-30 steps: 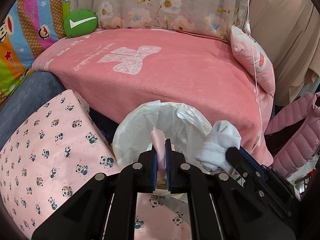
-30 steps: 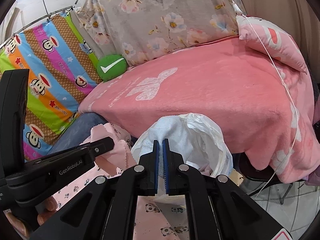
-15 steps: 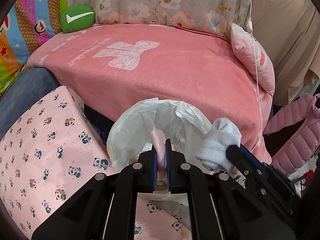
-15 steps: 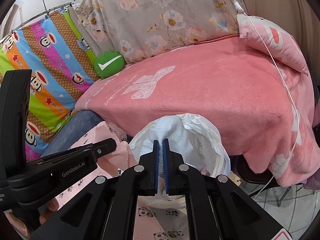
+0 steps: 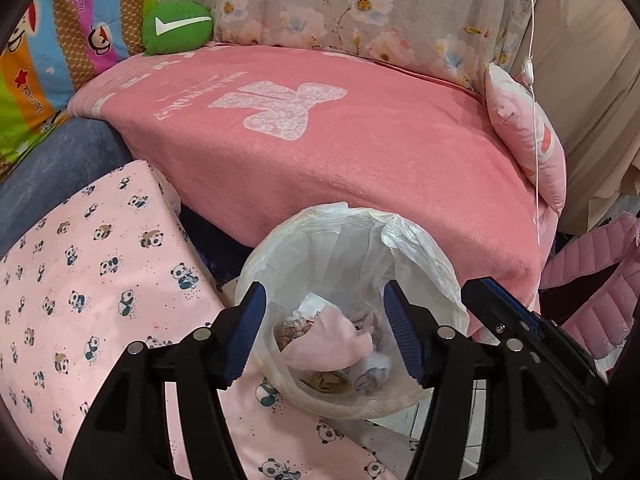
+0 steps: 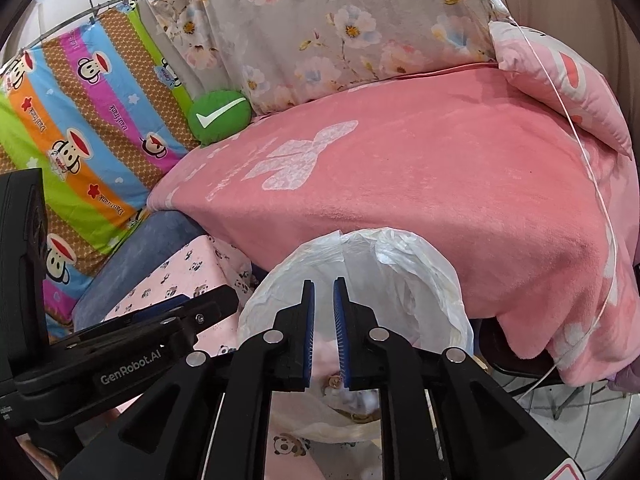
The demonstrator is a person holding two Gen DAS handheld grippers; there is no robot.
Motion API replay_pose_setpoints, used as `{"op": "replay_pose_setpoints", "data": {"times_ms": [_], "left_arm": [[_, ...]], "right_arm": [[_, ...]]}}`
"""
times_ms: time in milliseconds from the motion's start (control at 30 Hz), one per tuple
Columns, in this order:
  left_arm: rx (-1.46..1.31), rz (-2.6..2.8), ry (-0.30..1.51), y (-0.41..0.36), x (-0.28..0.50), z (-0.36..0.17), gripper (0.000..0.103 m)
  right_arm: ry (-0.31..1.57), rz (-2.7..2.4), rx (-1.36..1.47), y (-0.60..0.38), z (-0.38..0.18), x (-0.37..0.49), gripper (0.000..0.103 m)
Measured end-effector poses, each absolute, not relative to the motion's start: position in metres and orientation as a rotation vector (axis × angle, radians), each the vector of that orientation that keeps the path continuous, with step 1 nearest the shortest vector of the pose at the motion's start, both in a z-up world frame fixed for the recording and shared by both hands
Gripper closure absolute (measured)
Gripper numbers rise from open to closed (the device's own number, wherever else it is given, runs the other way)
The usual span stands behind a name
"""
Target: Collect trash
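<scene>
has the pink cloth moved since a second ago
Yes. It was clamped in the left gripper above the bin's rim; now the jaws are opening and the pink cloth lies down inside the bin.

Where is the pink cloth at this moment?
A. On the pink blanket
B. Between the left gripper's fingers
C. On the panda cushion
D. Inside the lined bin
D: the pink cloth lies on the trash inside the bin, below the left gripper, whose jaws are opening with nothing between them.
</scene>
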State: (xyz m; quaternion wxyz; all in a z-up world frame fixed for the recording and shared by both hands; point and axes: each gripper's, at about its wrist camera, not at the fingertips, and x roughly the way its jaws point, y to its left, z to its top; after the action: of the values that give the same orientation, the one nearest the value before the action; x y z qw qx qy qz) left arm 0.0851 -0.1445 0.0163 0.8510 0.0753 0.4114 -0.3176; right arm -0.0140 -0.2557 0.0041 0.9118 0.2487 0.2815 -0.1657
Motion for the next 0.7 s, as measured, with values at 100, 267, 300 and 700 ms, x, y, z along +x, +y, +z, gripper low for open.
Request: {"op": "replay_pose_setpoints", "data": {"times_ms": [100, 267, 300, 700], "left_arm": [[0.169, -0.641, 0.854, -0.137, 0.085, 0.018, 0.044], [0.191, -0.580, 0.849, -0.124, 0.082, 0.016, 0.044], [0.197, -0.564, 0.846, -0.120, 0.082, 0.015, 0.044], [0.205, -0.429, 0.825, -0.085, 0.066, 0.014, 0.025]], "right_arm": [[0.584, -0.338, 0.497, -0.251, 0.005, -0.013, 0.081], [0.612, -0.348, 0.456, -0.242, 0.009, -0.015, 0.070], [0.618, -0.350, 0.449, -0.240, 0.008, -0.016, 0.068], [0.669, -0.391, 0.378, -0.213, 0.005, -0.037, 0.053]]}}
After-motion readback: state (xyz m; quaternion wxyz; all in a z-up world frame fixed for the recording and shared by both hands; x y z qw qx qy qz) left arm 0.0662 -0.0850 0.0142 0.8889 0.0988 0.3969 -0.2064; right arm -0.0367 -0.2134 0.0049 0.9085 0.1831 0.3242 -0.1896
